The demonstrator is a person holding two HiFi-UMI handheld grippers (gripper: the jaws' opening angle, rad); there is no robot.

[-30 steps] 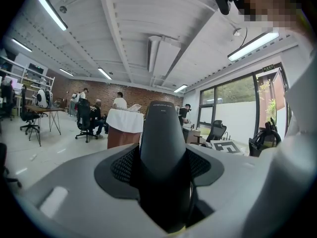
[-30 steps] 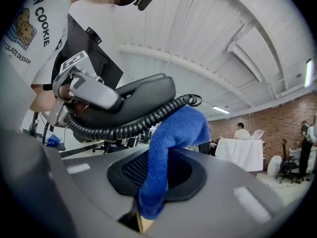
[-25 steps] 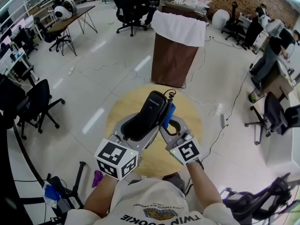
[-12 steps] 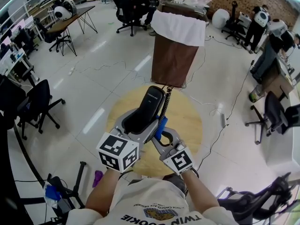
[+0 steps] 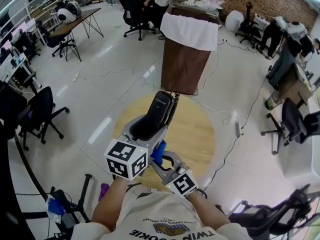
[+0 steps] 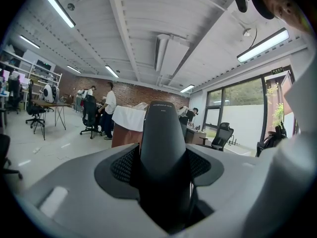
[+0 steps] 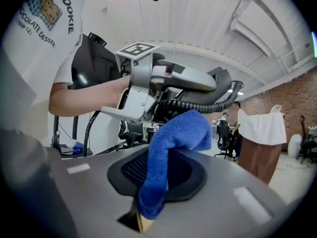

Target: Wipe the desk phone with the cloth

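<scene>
Two grips are set: our left gripper [image 5: 149,130] has its jaws wide, clamped on the black handset [image 5: 155,115] above the round table [image 5: 197,129]. Our right gripper [image 5: 165,160] pinches the blue cloth [image 7: 173,138] beside the handset's lower end. We'd best stroke lengthwise, slowly, clear of the coiled cord [image 7: 198,104].

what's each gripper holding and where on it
Left gripper: black handset, clamped around its lower part. Right gripper: blue cloth, pinched at one end, the rest sticking out.
</scene>
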